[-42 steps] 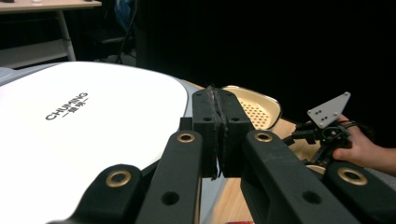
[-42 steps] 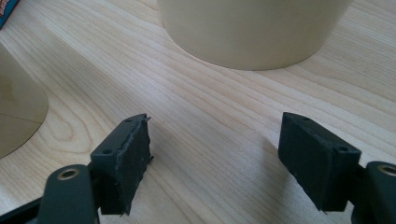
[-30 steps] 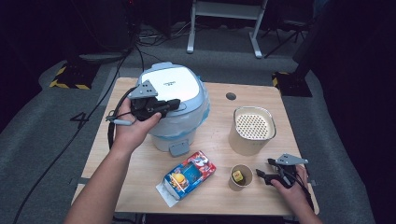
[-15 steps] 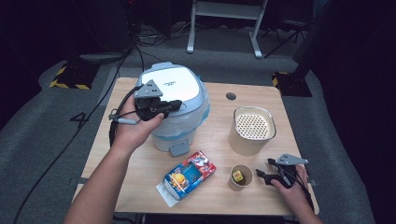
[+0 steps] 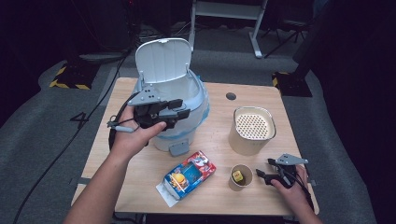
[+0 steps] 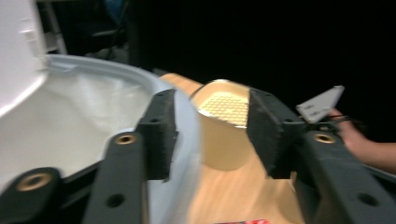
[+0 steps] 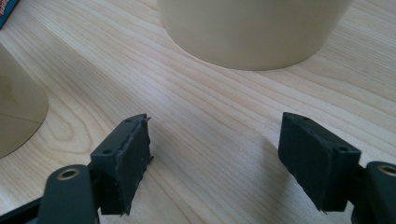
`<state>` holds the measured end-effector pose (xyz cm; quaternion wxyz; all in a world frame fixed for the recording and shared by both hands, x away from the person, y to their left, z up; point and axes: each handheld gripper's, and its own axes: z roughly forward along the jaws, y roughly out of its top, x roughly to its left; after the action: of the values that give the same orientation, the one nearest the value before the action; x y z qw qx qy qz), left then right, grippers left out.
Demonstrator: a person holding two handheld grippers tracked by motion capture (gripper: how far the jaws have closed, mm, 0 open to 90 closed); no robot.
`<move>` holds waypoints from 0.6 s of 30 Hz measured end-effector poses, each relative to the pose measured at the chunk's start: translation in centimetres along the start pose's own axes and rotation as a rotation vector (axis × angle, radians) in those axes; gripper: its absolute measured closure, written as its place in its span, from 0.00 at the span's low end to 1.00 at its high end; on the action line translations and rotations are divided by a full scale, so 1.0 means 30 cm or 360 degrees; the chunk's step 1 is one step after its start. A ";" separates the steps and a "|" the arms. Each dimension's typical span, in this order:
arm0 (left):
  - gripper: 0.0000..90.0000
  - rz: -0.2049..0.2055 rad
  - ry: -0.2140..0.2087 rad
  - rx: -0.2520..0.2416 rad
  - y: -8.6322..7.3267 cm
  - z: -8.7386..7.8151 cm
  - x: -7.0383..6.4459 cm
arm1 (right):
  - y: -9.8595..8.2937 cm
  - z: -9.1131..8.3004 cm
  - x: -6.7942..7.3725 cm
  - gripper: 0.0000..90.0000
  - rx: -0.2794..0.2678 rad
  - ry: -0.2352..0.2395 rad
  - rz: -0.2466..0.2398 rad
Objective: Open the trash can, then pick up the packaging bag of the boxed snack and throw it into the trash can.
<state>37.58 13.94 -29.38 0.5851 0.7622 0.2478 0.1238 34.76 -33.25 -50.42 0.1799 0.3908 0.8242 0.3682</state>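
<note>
High view showed the left gripper (image 5: 176, 113), fingers spread and empty, hovering at the front rim of the white rice cooker (image 5: 187, 100) whose lid (image 5: 162, 59) stood upright, while the right gripper (image 5: 266, 171) rested spread-fingered on the worktop (image 5: 219, 135) beside a paper cup (image 5: 241, 176).
</note>
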 end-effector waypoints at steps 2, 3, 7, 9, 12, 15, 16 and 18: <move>0.54 0.0000 -0.0019 -0.0005 -0.003 -0.001 -0.008 | 0.000 0.000 0.000 0.28 0.0000 0.0000 0.0001; 0.53 0.0016 -0.0050 0.0002 -0.020 -0.002 -0.029 | 0.000 0.000 0.000 0.28 0.0000 0.0000 0.0001; 0.51 0.0068 -0.0066 0.0036 -0.060 -0.002 -0.063 | 0.000 0.000 0.000 0.28 0.0000 0.0000 0.0001; 0.50 0.0059 -0.0089 0.0062 -0.096 -0.002 -0.083 | 0.000 0.000 0.000 0.28 0.0000 0.0000 0.0001; 0.49 0.0049 -0.0078 0.0087 -0.145 -0.004 -0.097 | 0.000 0.000 0.000 0.28 -0.0001 0.0002 0.0001; 0.49 0.0033 -0.0056 0.0131 -0.194 -0.006 -0.103 | 0.000 0.000 0.000 0.28 0.0000 0.0000 0.0001; 0.49 0.0015 -0.0059 0.0151 -0.212 -0.005 -0.104 | 0.000 0.000 0.000 0.28 0.0000 0.0000 0.0001; 0.49 -0.0022 -0.0056 0.0196 -0.251 0.000 -0.101 | 0.000 0.000 0.000 0.28 0.0000 0.0000 0.0001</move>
<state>33.26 13.80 -36.25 0.5423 0.7970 0.2500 0.0907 34.75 -33.24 -50.42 0.1798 0.3910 0.8242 0.3682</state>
